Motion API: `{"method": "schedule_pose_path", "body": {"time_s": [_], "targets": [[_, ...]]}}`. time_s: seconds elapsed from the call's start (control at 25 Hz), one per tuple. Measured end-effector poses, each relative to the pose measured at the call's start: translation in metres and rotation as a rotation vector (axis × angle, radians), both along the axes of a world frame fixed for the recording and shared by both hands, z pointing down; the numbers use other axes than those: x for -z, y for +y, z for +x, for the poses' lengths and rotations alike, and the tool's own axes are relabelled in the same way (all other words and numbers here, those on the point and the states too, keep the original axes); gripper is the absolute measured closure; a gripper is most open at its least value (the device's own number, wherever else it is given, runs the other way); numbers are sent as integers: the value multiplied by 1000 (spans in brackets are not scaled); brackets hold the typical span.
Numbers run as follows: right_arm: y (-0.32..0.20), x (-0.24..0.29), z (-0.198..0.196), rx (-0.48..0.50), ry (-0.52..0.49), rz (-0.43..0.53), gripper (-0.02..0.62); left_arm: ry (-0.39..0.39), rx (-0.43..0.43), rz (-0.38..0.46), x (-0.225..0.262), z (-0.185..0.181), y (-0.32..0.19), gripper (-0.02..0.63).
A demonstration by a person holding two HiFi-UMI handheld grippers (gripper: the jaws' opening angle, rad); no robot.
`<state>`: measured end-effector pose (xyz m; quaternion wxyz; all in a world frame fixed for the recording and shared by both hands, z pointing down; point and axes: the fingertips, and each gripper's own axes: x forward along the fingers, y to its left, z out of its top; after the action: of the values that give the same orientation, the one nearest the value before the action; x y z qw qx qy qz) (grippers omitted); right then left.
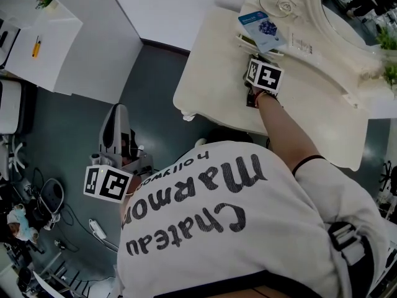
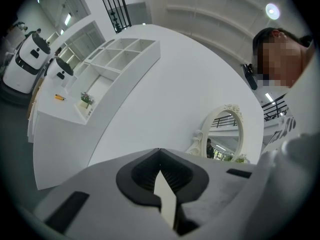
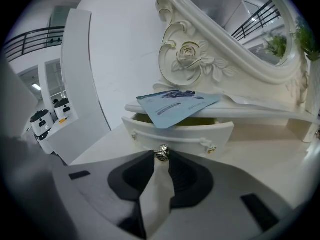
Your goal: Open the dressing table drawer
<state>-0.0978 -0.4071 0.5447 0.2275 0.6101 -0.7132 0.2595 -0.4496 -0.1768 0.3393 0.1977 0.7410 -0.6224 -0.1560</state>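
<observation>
While the right gripper is pinching the little metal knob at its jaw tips, the small white drawer is standing partway out from under the shelf at the foot of the mirror. A yellowish strip of the drawer's inside is showing above its front panel. Lying on that shelf and jutting out over the drawer, a blue printed packet is sitting just above the knob. The carved rose frame is rising right behind it.

From the head view, the person's hand is reaching out across the cream dressing table top towards the mirror's base, with the gripper's marker cube riding above it.

Over on the other side, the left gripper is hanging low by the person's side above the dark floor, well apart from the table. Its jaws are meeting at the tips with nothing between them.
</observation>
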Motion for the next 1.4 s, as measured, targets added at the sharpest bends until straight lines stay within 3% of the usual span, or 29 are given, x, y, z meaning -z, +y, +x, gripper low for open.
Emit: {"method": "schedule_pose_path", "body": {"time_s": [1.4], "targets": [[35, 0, -6, 15, 14, -37, 494, 15, -7, 29, 6, 12, 11, 584]]}}
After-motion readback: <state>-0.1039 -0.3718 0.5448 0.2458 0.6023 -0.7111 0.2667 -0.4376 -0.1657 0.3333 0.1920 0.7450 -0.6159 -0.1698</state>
